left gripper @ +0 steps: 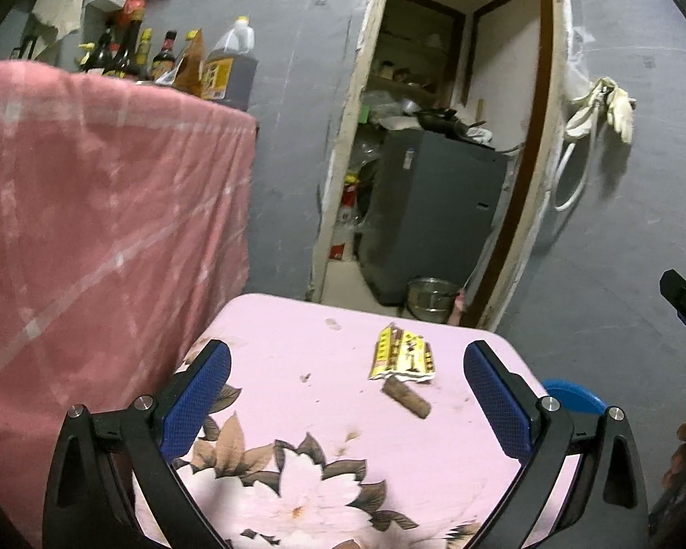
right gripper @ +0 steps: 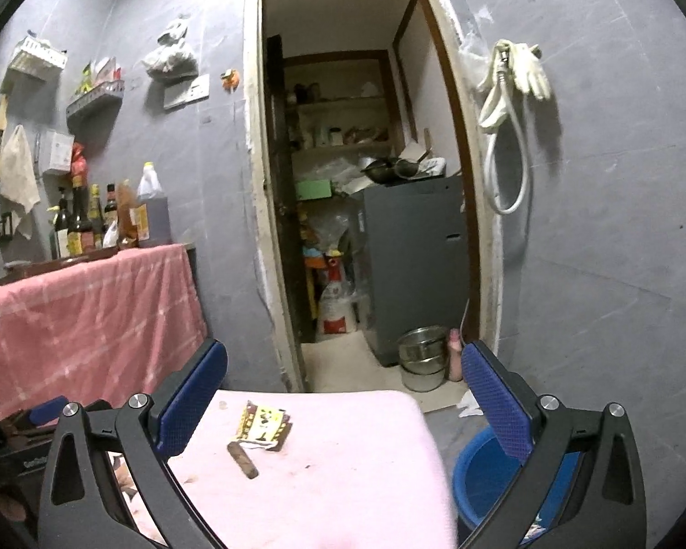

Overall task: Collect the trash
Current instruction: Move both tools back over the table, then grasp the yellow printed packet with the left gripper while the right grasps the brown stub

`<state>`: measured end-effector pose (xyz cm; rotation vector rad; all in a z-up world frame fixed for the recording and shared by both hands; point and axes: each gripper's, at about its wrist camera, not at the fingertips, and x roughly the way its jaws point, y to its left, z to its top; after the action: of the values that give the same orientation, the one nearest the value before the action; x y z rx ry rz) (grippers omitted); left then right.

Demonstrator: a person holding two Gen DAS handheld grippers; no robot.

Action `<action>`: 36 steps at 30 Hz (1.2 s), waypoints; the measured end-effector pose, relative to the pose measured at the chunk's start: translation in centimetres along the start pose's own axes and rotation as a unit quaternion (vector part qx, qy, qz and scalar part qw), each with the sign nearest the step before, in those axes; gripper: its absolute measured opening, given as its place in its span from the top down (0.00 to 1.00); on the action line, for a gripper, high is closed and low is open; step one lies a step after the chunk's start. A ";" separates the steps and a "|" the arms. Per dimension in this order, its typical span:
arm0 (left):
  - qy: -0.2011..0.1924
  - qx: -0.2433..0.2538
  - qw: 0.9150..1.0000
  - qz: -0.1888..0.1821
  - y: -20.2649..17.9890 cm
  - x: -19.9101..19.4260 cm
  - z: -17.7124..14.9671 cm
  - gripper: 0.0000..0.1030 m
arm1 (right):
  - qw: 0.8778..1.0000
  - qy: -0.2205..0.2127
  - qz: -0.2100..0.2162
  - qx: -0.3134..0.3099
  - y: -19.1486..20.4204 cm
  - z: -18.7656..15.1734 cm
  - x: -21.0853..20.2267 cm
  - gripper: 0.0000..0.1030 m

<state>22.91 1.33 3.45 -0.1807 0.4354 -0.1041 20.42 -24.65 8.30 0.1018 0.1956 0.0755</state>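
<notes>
A crumpled yellow wrapper lies on a pink floral cloth covering a low table, with a small brown stick-shaped scrap just in front of it. My left gripper hovers open over the cloth, both blue pads wide apart, the trash ahead between them and untouched. The right wrist view shows the same wrapper and brown scrap on the pink cloth. My right gripper is open and empty, above and short of them. A blue bucket stands on the floor right of the table.
A pink checked cloth drapes a counter at left, with bottles on top. Ahead is a doorway with a grey cabinet and steel pots on the floor. A hose and gloves hang on the grey wall.
</notes>
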 end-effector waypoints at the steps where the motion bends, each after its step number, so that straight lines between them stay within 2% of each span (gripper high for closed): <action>1: 0.002 0.000 1.000 0.002 0.2 0.2 0.0 0.03 | 1.000 0.002 0.002 -0.002 0.2 -0.1 0.3 0.00; 10: 0.038 0.015 0.999 0.024 0.9 4.2 -0.2 0.03 | 0.999 0.032 0.016 -0.025 0.9 -2.7 3.6 0.00; 15: 0.069 0.023 0.997 0.031 1.7 6.9 -0.5 0.03 | 0.997 0.072 0.021 -0.021 0.8 -4.5 6.3 0.00; 21: 0.105 0.004 0.994 0.028 3.0 10.0 -0.6 0.03 | 0.990 0.128 0.045 -0.028 1.8 -6.5 9.6 0.00; 25: 0.121 0.004 0.992 0.029 3.5 11.4 -0.2 0.05 | 0.983 0.168 0.058 -0.042 2.6 -7.3 11.4 0.20; 27: 0.131 0.008 0.991 0.029 3.7 12.1 -0.1 0.09 | 0.977 0.194 0.066 -0.050 3.0 -7.8 12.3 0.25; 29: 0.145 0.009 0.989 0.026 4.0 13.0 -0.2 0.20 | 0.971 0.218 0.079 -0.054 3.4 -8.3 13.1 0.34; 33: 0.163 0.007 0.986 0.028 4.3 14.0 -0.4 0.23 | 0.956 0.262 0.115 -0.058 4.5 -9.3 14.6 0.40; 36: 0.174 0.009 0.984 0.031 4.5 14.6 -0.5 0.27 | 0.946 0.287 0.137 -0.061 5.5 -10.0 15.5 0.49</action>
<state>36.14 3.64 -3.85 -0.1317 0.7872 -0.0777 33.23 -17.00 -3.80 -0.0205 0.7595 0.3966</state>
